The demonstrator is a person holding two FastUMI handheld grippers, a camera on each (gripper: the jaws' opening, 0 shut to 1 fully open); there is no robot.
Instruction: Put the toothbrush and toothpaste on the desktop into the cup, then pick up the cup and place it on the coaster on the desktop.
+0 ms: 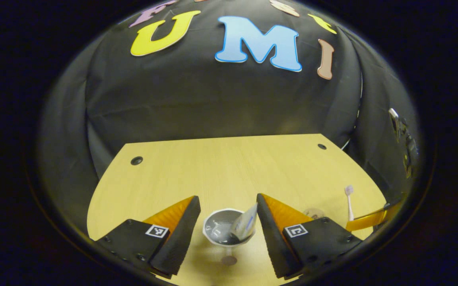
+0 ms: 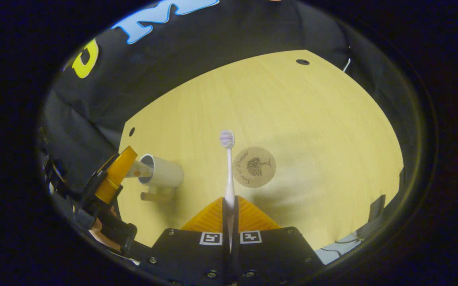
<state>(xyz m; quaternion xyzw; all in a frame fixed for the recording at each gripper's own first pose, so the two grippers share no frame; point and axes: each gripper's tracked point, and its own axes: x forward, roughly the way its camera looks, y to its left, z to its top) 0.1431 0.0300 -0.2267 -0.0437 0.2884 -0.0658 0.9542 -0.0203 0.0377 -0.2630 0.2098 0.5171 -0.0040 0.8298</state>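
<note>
A white cup (image 1: 219, 230) stands on the wooden desktop (image 1: 221, 167), just below and between the fingers of my left gripper (image 1: 227, 198), which is open. A toothpaste tube (image 1: 245, 224) leans inside the cup, close to the right-hand finger. In the right gripper view the cup (image 2: 165, 171) stands at the left with the tube's end (image 2: 139, 171) poking out and the left gripper (image 2: 127, 165) over it. My right gripper (image 2: 229, 200) is shut on a white toothbrush (image 2: 229, 174), head pointing forward, held above the desk beside a round cork coaster (image 2: 254, 167).
A brown stub (image 2: 153, 196) sticks out at the cup's base. Small dark holes (image 1: 136, 160) mark the desk's far corners. The booth's black cloth hangs behind the table. In the left gripper view the toothbrush (image 1: 348, 202) and the coaster (image 1: 313, 213) sit to the right.
</note>
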